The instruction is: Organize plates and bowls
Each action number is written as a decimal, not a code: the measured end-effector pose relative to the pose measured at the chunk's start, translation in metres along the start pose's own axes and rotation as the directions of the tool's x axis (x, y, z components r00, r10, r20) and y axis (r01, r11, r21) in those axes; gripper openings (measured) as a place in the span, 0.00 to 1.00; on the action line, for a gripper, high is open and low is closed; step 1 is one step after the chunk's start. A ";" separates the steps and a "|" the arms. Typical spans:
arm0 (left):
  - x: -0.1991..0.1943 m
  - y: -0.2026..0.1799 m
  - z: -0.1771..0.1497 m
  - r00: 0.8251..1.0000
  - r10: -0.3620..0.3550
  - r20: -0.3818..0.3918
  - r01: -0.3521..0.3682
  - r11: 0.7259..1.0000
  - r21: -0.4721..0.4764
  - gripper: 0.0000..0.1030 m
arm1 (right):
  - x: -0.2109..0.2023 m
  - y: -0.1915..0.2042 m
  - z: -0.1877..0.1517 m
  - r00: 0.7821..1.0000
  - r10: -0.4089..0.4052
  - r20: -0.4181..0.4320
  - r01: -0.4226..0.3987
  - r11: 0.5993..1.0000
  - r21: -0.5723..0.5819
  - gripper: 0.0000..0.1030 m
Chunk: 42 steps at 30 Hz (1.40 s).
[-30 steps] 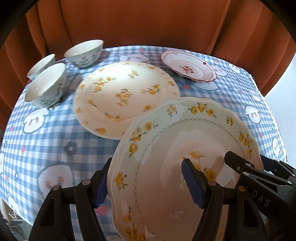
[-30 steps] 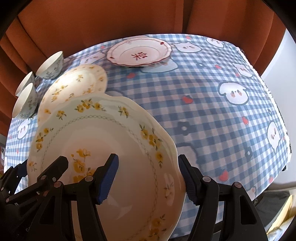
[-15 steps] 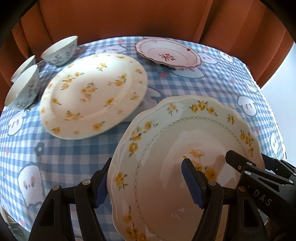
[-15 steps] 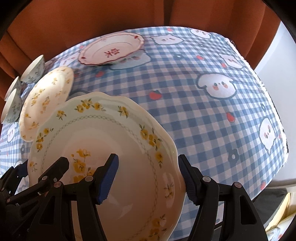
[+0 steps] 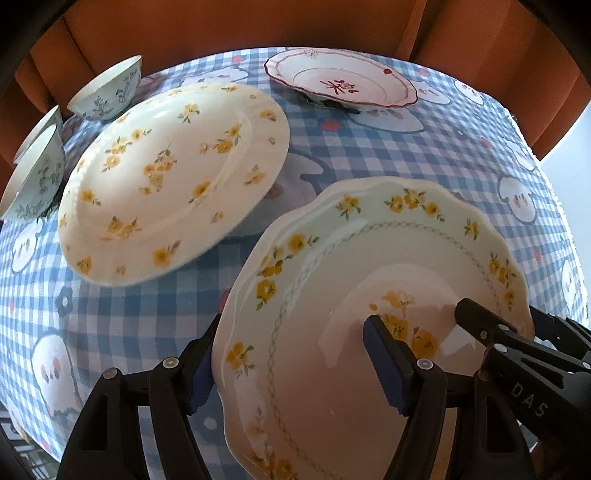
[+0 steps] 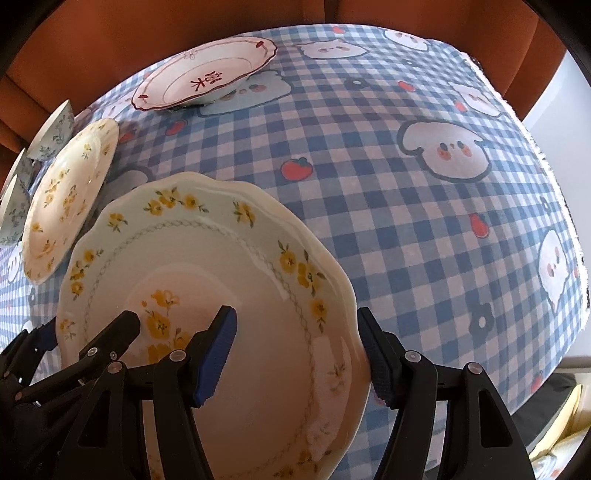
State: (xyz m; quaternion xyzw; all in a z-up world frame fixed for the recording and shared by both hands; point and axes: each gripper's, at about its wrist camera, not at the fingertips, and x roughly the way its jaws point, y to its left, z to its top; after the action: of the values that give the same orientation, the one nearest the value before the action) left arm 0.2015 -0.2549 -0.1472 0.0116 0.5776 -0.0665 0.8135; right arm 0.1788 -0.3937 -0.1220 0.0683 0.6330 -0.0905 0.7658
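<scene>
A scalloped cream plate with yellow flowers hangs tilted above the checked tablecloth, held from both sides. My left gripper is shut on its left rim, one pad under the edge and one on the inner face. My right gripper is shut on the right rim the same way. A flat cream flowered plate lies on the cloth to the left. A red-rimmed pink plate sits at the far side. Three small patterned bowls stand at the far left.
The blue-and-white checked tablecloth with cartoon prints is bare to the right of the held plate. An orange curtain hangs behind the table. The table's right edge drops off to a pale floor.
Both grippers have carried the scalloped plate to the right across the table and lower. The flat plate and bowls have slid left in both views. The grips look unchanged.
</scene>
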 end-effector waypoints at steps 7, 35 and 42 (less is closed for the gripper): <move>0.003 0.001 0.008 1.000 0.006 -0.011 -0.006 1.000 0.006 0.72 | 0.003 0.001 0.007 1.000 0.007 0.007 -0.007 1.000 0.011 0.67; -0.046 0.033 -0.007 0.994 -0.098 0.039 0.092 0.988 0.127 0.89 | -0.060 0.016 -0.032 0.992 -0.054 0.110 0.035 0.985 0.169 0.71; -0.061 0.065 -0.003 0.992 -0.117 0.056 0.109 0.986 0.124 0.89 | -0.076 0.046 -0.037 0.987 -0.059 0.149 0.031 0.982 0.184 0.71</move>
State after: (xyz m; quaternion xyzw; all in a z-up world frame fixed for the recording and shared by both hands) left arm 0.1863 -0.1847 -0.0943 0.0259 0.5465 -0.1476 0.8240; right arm 0.1394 -0.3365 -0.0545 0.1161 0.5627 -0.1698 0.8007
